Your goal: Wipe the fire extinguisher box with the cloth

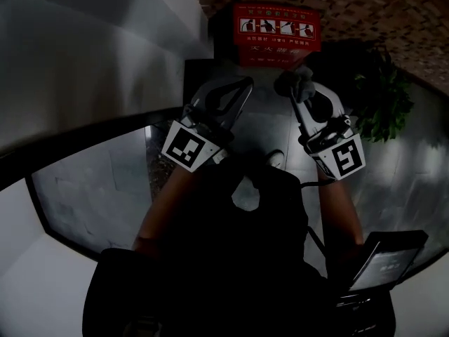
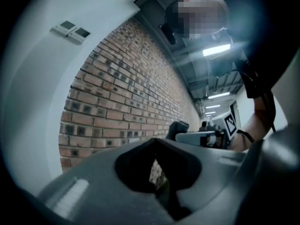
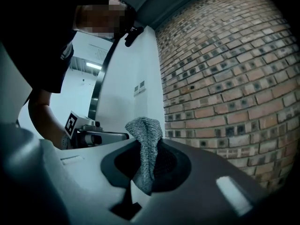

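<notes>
The red fire extinguisher box (image 1: 276,34) stands on the floor against the brick wall, at the top middle of the head view, with white pictograms on its top. My right gripper (image 1: 300,88) is shut on a grey knitted cloth (image 1: 295,80), held up short of the box. In the right gripper view the cloth (image 3: 145,146) sticks out between the closed jaws of that gripper (image 3: 147,142). My left gripper (image 1: 242,88) is beside it, shut and holding nothing. Its tips (image 2: 157,142) point at the brick wall. The box shows in neither gripper view.
A dark leafy plant (image 1: 382,97) stands right of the box. The brick wall (image 2: 131,93) runs behind, and a white wall (image 1: 84,48) with a dark curved ledge is at left. A person's dark clothing fills the lower middle, with a screen device (image 1: 386,262) at lower right.
</notes>
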Demonstrator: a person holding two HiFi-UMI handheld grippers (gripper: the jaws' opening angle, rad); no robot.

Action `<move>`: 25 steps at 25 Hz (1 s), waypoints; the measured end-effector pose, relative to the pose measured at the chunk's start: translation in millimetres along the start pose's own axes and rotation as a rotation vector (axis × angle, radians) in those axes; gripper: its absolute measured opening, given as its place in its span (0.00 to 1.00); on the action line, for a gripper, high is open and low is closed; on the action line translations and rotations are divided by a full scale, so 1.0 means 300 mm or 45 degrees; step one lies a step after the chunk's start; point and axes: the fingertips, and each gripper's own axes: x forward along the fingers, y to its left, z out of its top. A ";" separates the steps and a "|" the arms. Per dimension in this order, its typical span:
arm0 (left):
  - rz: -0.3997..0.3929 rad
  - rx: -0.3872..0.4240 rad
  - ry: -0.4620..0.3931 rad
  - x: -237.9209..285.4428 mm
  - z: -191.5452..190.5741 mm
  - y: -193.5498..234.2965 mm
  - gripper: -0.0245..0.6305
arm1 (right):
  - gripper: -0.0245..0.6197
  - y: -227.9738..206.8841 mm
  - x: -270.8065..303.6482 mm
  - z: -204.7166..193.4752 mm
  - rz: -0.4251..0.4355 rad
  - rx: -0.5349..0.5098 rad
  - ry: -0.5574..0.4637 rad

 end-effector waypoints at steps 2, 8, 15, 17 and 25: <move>0.012 -0.031 -0.021 0.046 -0.132 0.015 0.03 | 0.09 -0.034 -0.022 -0.146 -0.007 0.032 0.015; -0.016 -0.052 0.011 0.174 -0.634 0.042 0.03 | 0.09 -0.137 -0.080 -0.680 -0.047 0.069 0.107; 0.031 -0.010 0.011 0.243 -1.144 0.171 0.03 | 0.09 -0.236 -0.022 -1.151 -0.079 0.115 0.028; 0.063 -0.064 0.084 0.236 -1.289 0.202 0.03 | 0.09 -0.247 -0.023 -1.260 -0.088 0.150 0.041; 0.117 -0.038 0.044 0.232 -1.508 0.342 0.03 | 0.09 -0.348 0.101 -1.508 -0.095 0.098 0.003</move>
